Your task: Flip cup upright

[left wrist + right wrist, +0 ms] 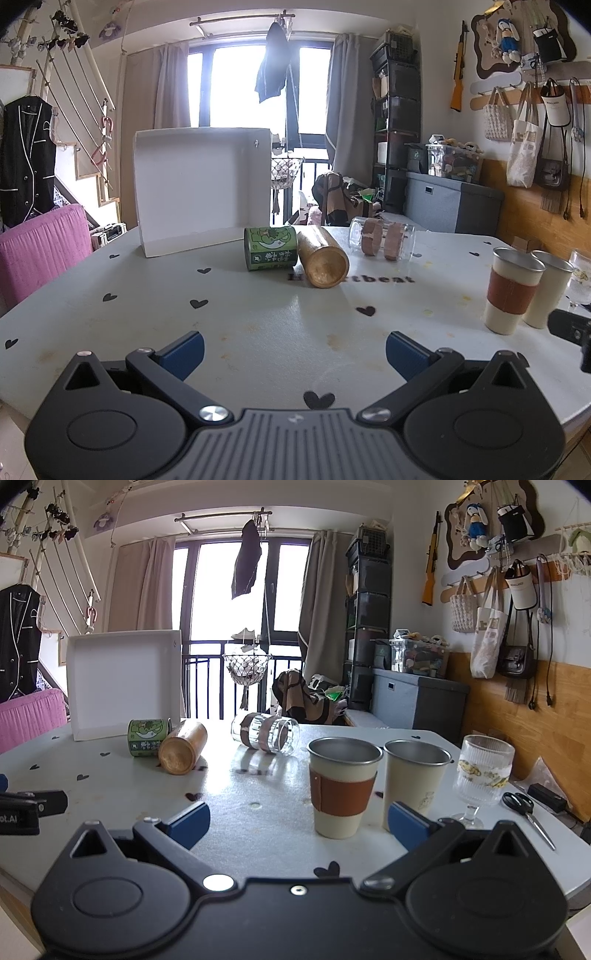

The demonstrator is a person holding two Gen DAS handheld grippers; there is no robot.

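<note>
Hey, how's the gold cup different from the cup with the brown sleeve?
The gold cup lies on its side, its end facing the camera; the cup with the brown sleeve stands upright, mouth up. The gold cup is golden all over; the sleeved cup is cream with a metal rim. The gold cup touches the green can; the sleeved cup stands by a plain cream cup. Both sit on the table.
</note>
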